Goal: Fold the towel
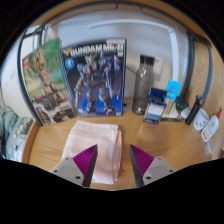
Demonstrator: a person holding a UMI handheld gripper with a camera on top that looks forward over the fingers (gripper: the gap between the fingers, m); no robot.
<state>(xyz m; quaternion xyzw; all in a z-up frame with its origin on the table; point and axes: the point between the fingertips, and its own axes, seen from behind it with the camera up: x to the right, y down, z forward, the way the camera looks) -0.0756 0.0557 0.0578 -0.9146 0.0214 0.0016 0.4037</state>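
A pale pink towel (95, 143) lies folded flat on the wooden table (175, 140), just ahead of my fingers. Its near edge reaches down between the two fingers. My gripper (112, 163) is open, with the magenta pads (86, 158) apart. The left finger sits over the towel's near part, and the right finger (140, 160) is over bare wood beside the towel's right edge. Nothing is held.
Two model-kit boxes (95, 78) stand upright at the back of the table. A clear bottle (144, 85), a small blue-and-black item (160, 104) and white gadgets (205, 122) are at the back right. A green cloth (10, 130) lies at the left.
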